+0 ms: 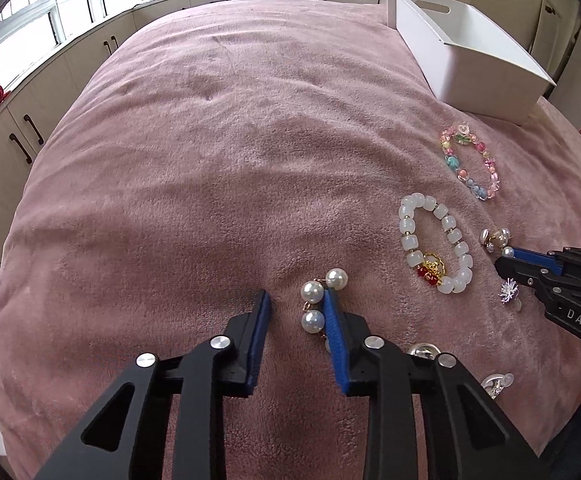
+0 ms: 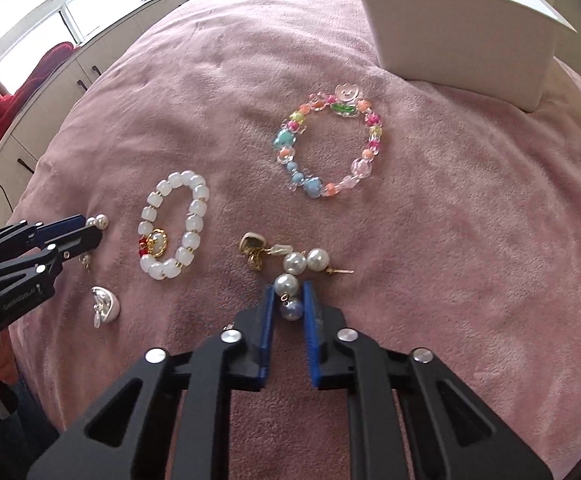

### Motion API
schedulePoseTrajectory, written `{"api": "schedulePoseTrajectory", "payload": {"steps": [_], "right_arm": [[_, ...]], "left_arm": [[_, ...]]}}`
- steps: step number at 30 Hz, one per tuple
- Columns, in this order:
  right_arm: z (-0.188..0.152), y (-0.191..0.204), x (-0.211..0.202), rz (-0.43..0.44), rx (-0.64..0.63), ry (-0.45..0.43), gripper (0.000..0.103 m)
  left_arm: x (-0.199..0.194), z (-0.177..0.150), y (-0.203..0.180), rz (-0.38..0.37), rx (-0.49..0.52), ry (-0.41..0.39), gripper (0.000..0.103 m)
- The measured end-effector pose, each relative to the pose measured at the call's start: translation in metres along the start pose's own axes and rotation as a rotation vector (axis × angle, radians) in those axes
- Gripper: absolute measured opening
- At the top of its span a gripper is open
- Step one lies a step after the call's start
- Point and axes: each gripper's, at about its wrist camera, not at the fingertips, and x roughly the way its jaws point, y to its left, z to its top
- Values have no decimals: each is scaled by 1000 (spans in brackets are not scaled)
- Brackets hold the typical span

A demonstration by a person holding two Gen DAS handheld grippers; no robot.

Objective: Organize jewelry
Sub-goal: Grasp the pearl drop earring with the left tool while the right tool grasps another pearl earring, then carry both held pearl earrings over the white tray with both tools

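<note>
Jewelry lies on a pink blanket [image 1: 230,152]. My left gripper [image 1: 296,298] is open, low on the blanket, with a pearl drop earring [image 1: 318,300] between its fingers, against the right pad. My right gripper [image 2: 288,292] is closed around a second pearl earring [image 2: 290,298]; its pearls sit between both blue pads. A white bead bracelet [image 2: 176,226] with a gold and red charm lies between the grippers; it also shows in the left wrist view [image 1: 436,242]. A colourful bead bracelet [image 2: 328,146] lies farther back. A white storage box [image 2: 462,28] stands at the far right.
A gold-backed earring [image 2: 252,252] lies by the right gripper. A silver earring [image 2: 104,306] lies near the left gripper. A sparkly stud [image 1: 508,292] lies beside the right gripper. Cabinets and windows run along the left. The blanket drops off at its edges.
</note>
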Motion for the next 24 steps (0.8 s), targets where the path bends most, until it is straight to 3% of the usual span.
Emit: {"api": "schedulePoseTrajectory", "payload": {"steps": [2, 13, 19, 24], "right_arm": [[-2, -2, -4, 24, 20, -5, 12], [1, -4, -56, 84, 64, -128, 12], [27, -15, -100, 121, 103, -238, 12], [57, -24, -126, 101, 89, -315, 12]], "left_arm": [[-2, -3, 1, -16, -3, 4, 16], [-38, -3, -6, -89, -8, -56, 16], [-68, 30, -22, -135, 15, -116, 16], [-88, 72, -46, -171, 53, -179, 16]]}}
